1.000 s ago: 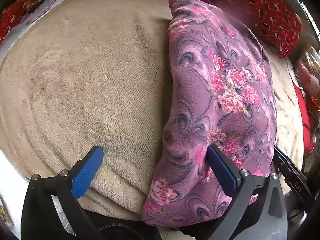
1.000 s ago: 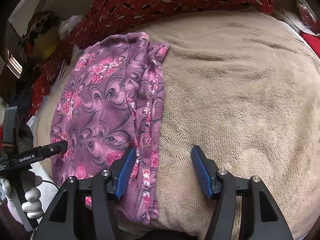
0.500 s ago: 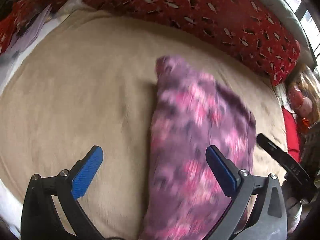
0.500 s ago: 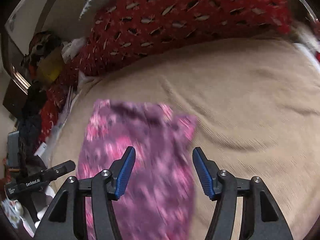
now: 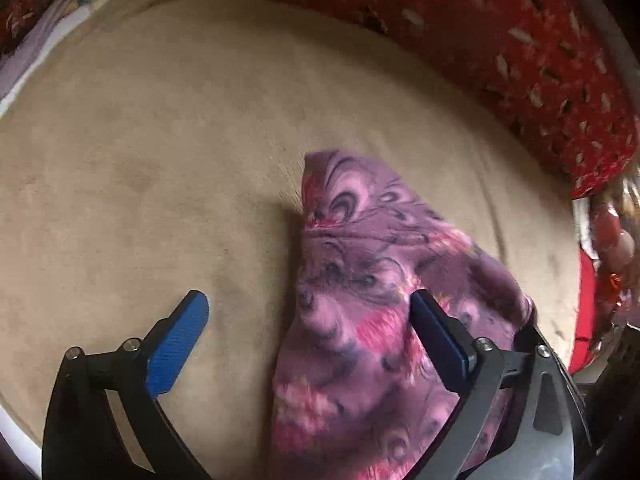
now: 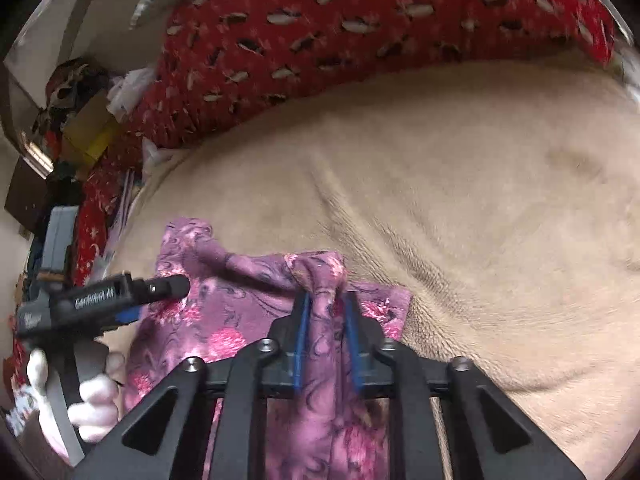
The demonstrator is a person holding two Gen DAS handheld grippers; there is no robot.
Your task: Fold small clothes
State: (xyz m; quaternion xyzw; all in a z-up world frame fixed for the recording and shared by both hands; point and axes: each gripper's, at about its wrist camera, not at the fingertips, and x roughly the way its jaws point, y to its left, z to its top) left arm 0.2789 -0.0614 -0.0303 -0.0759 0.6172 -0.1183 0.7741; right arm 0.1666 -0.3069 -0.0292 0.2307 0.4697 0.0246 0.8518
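- The left gripper (image 5: 308,332) stands wide open, holding nothing; its blue right pad overlaps the cloth's edge in view, though I cannot tell whether it touches
- The purple floral garment (image 5: 360,320) lies bunched on the beige blanket (image 5: 160,160), near edge, with swirl and pink flower print, one corner raised into a peak
- The right gripper (image 6: 326,336) is clamped tight on a gathered fold of the garment (image 6: 240,320), lifting it into a knot-like ridge
- A red patterned cushion (image 6: 360,20) runs along the far side

right tongs (image 6: 327,336) now pinching garment (image 6: 240,320)
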